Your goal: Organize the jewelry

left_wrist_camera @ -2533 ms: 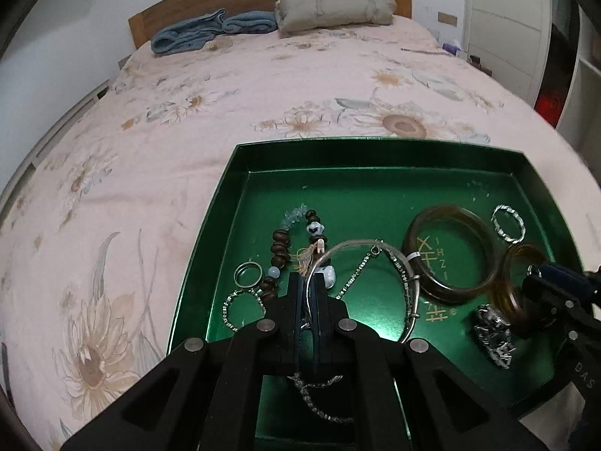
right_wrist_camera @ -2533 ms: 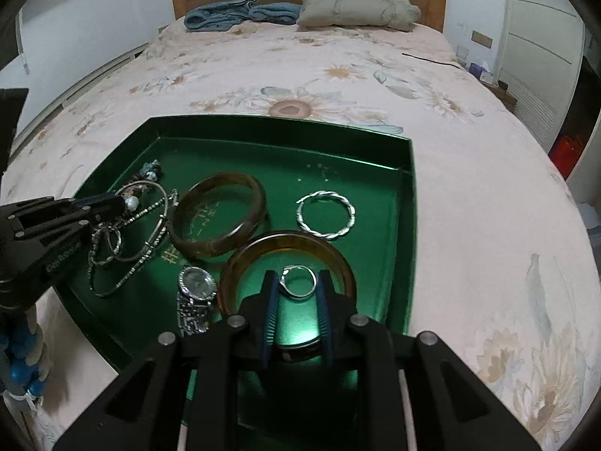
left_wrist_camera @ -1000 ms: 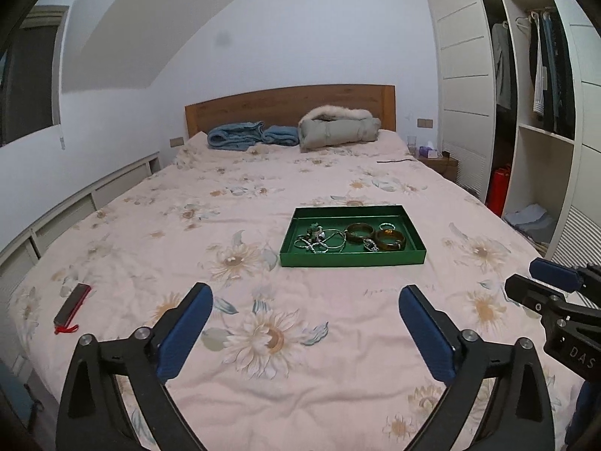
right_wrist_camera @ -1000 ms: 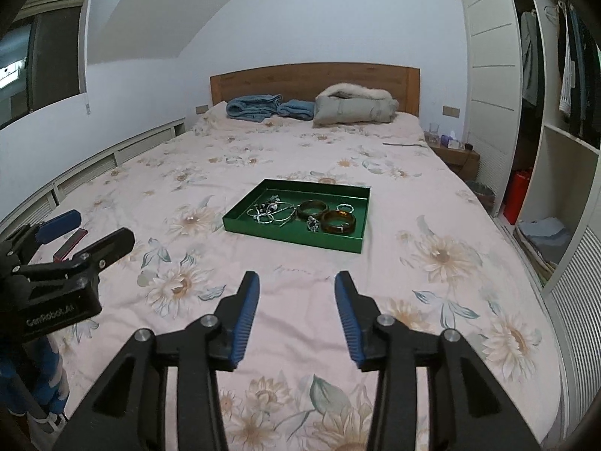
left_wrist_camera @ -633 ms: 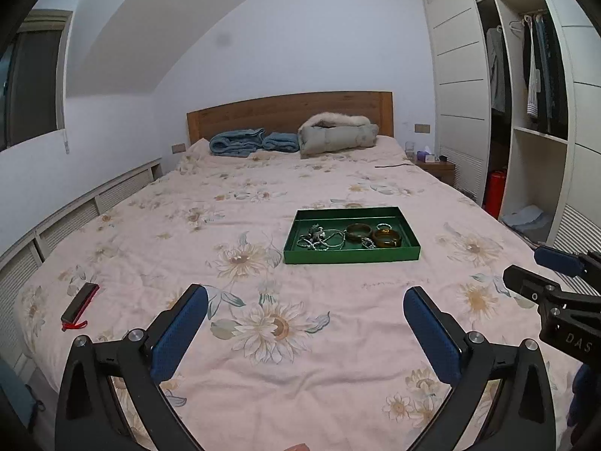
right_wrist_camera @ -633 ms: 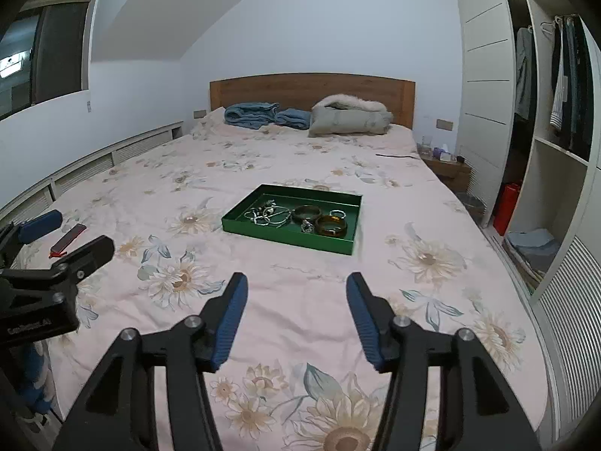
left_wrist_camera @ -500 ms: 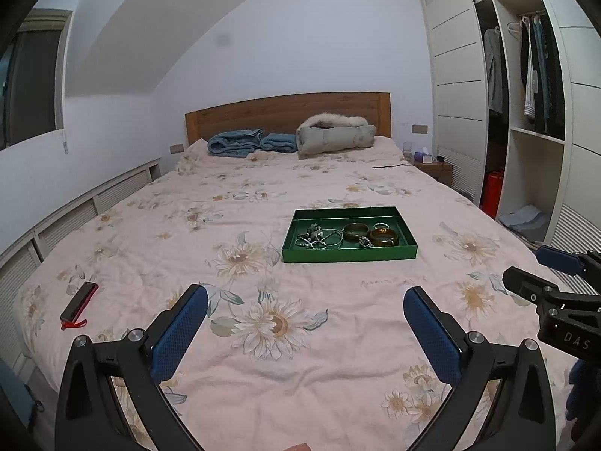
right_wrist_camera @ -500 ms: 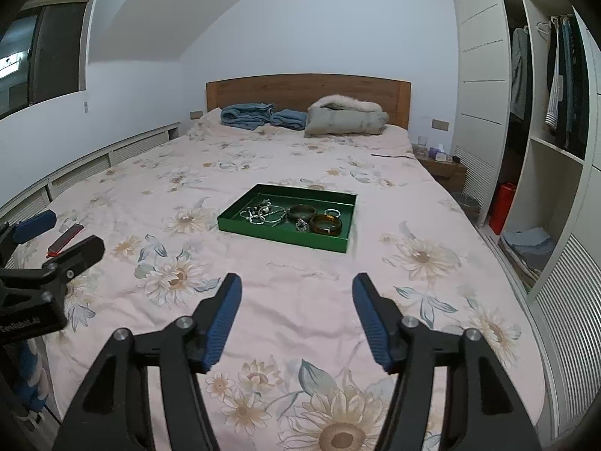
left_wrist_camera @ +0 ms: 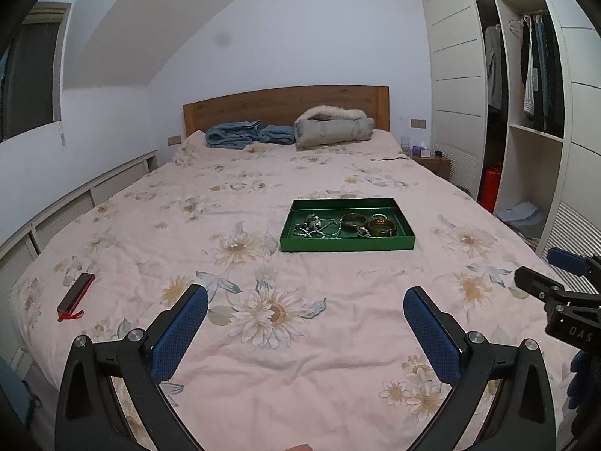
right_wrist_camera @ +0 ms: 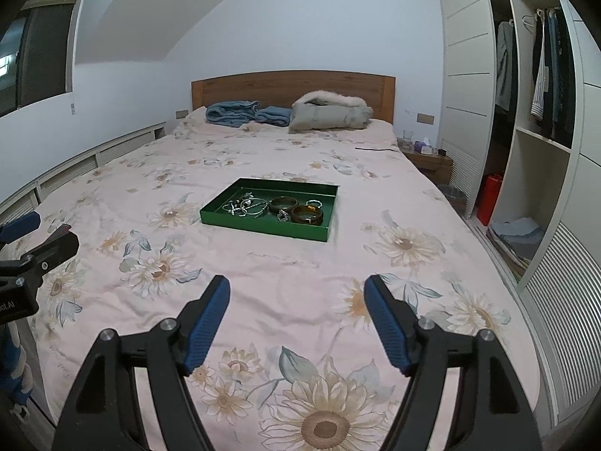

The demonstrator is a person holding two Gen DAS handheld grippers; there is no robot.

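well — rectangular glossy green tray (right_wrist_camera: 240, 226) on floral bedspread (right_wrist_camera: 285, 285).

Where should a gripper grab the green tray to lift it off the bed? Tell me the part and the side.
Take the green tray by its near long wall, coming from the foot of the bed. That upright rim faces both open grippers, left gripper and right gripper, and is thin enough to pinch. The jewelry lies inside, away from that wall, as far as shows.

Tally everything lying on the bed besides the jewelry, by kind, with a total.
Green tray: 1
Blue folded cloths: 2
Grey fur-trimmed coat: 1
Black-and-red case: 1
Black cord: 1
Total: 6
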